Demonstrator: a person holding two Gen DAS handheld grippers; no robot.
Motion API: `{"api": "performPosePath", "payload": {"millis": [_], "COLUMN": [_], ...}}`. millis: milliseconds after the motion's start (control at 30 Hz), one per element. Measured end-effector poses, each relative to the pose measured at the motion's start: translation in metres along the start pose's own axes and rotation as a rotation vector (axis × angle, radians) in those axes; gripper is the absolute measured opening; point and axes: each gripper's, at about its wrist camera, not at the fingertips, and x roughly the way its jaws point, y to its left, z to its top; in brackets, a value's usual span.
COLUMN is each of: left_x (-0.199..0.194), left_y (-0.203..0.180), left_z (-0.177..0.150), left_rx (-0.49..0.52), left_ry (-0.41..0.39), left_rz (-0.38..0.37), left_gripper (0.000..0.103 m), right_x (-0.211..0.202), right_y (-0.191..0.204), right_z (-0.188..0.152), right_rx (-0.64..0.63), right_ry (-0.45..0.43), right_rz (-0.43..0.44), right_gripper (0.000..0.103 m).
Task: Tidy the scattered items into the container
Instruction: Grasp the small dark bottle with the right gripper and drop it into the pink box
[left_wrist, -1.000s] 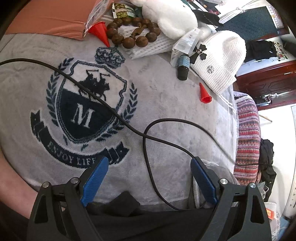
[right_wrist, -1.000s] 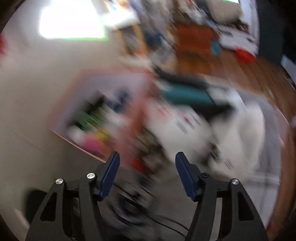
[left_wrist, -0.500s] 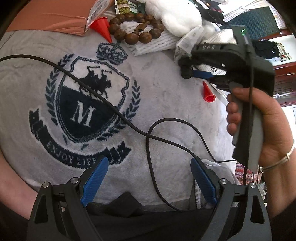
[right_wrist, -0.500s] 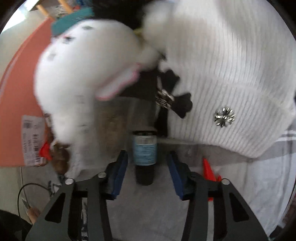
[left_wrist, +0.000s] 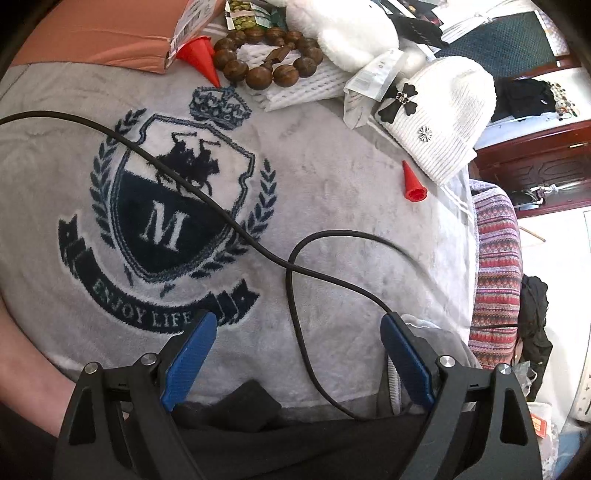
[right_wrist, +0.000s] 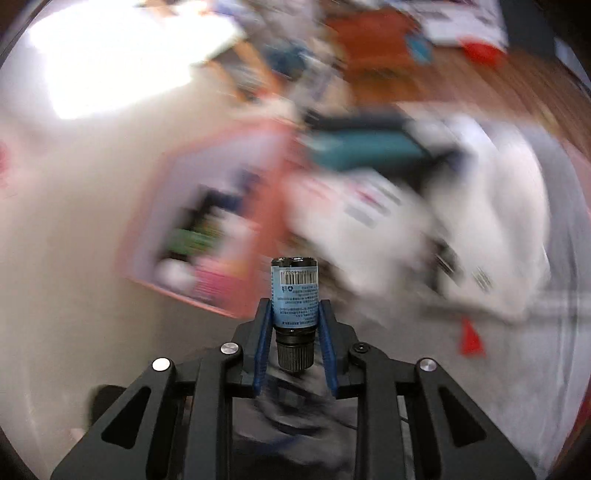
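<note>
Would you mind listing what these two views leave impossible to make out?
- Right wrist view: everything behind the small blue-labelled dark bottle, clamped cap-down in the right gripper, is smeared by motion blur; the pinkish container shows only colour blotches.
- Right wrist view: the bottle's label text is too small.
- Left wrist view: the orange cardboard box is cut off by the top edge.
- Left wrist view: the open left gripper hides the grey blanket's near edge.
</note>
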Motion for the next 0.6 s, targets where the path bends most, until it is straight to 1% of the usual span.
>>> {"api": "performPosePath", "payload": {"millis": [67, 100, 133, 167, 200, 233, 300, 333, 400, 433, 533, 600], "left_x": [-0.002, -0.002, 0.0, 0.001, 0.001, 0.0, 0.0, 0.0, 0.0, 0.0, -0.001, -0.002], "left_y": [0.003, 0.004, 0.004, 0.003, 0.004, 0.005, 0.005, 0.005, 0.005, 0.004, 0.003, 0.001], "left_z": [0.002, 0.003, 0.003, 0.003, 0.003, 0.003, 0.004, 0.003, 0.003, 0.003, 0.002, 0.002], "left_rx": [-0.002, -0.004, -0.007, -0.012, -0.017, -0.022, -0.028, -0.029, -0.027, -0.023, -0.014, -0.006], "left_ry": [-0.003, -0.002, 0.0, 0.002, 0.002, 0.003, 0.001, 0.0, 0.002, 0.004, 0.002, -0.004], "left_rz": [-0.006, -0.009, -0.012, -0.014, -0.017, -0.021, -0.029, -0.03, -0.029, -0.028, -0.026, -0.044], "left_gripper": [0.091, 0.091, 0.091, 0.091, 0.091, 0.091, 0.091, 0.091, 0.091, 0.091, 0.091, 0.091], "right_x": [-0.015, -0.018, -0.022, -0.024, -0.024, -0.027, -0.029, -0.029, -0.021, -0.025, -0.031, -0.041], "right_y": [0.058, 0.077, 0.1, 0.122, 0.138, 0.149, 0.157, 0.15, 0.116, 0.1, 0.023, -0.042], "right_z": [0.02, 0.028, 0.039, 0.045, 0.046, 0.048, 0.046, 0.044, 0.036, 0.031, 0.007, -0.016], "right_rx": [-0.094, -0.122, -0.155, -0.191, -0.225, -0.255, -0.293, -0.286, -0.239, -0.209, -0.061, 0.082], "right_ry": [-0.062, -0.087, -0.114, -0.144, -0.172, -0.195, -0.212, -0.206, -0.191, -0.184, -0.167, -0.167], "right_rz": [0.075, 0.1, 0.119, 0.122, 0.101, 0.072, 0.04, 0.044, 0.038, 0.024, -0.035, -0.094], "right_gripper": [0.023, 0.023, 0.026, 0.038, 0.047, 0.061, 0.062, 0.062, 0.061, 0.061, 0.061, 0.061]}}
